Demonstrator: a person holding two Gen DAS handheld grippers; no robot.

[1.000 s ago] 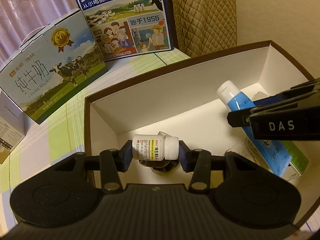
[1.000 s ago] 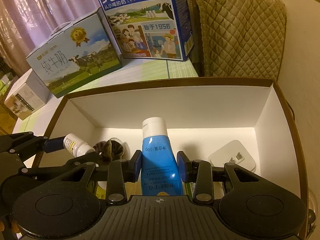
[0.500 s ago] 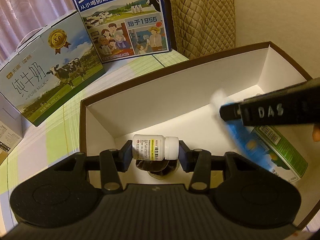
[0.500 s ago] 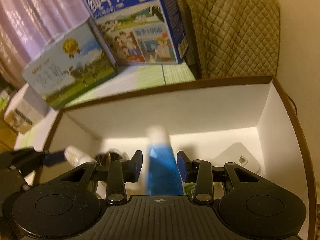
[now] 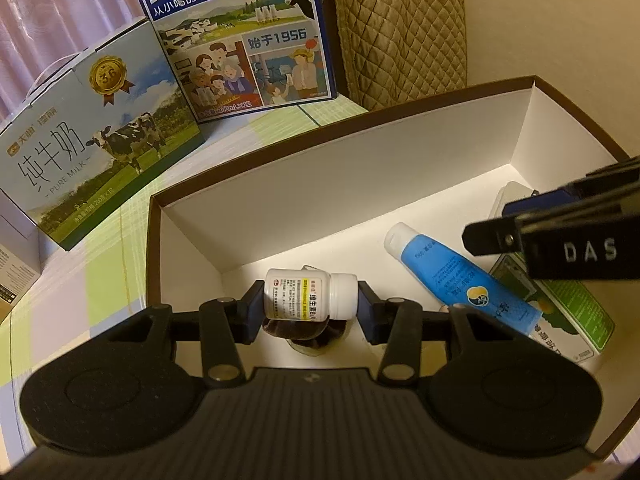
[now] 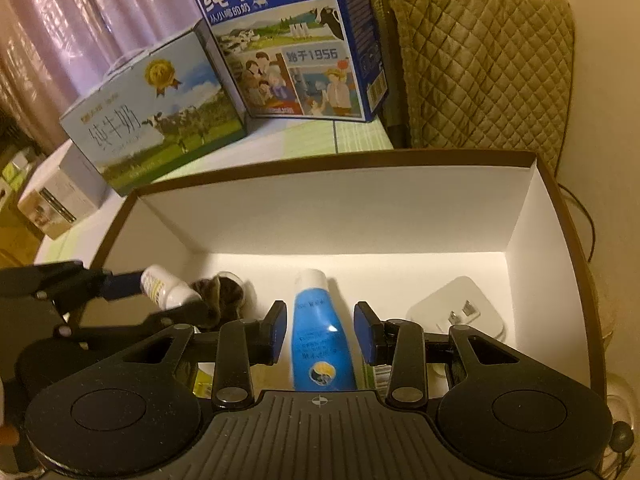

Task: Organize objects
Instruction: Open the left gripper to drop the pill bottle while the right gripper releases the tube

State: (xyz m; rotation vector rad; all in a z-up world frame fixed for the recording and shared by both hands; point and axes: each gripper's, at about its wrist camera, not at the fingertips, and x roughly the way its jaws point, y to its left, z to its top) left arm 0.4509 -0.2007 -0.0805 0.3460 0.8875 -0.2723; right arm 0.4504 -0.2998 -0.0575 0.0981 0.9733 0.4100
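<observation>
Left tongs (image 5: 311, 307) clenched on white pill bottle (image 5: 310, 294), held sideways over the box (image 5: 360, 200) floor at 7 o'clock. Right tongs (image 6: 320, 330) released, straddling blue tube (image 6: 322, 340) lying inside at centre; charger (image 6: 456, 312) at 3 o'clock.

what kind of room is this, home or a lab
Most likely a home, perhaps a living or dining room. Pink curtains hang behind a table with a checked cloth, retail milk cartons stand on it, and a quilted throw drapes over some furniture.
</observation>
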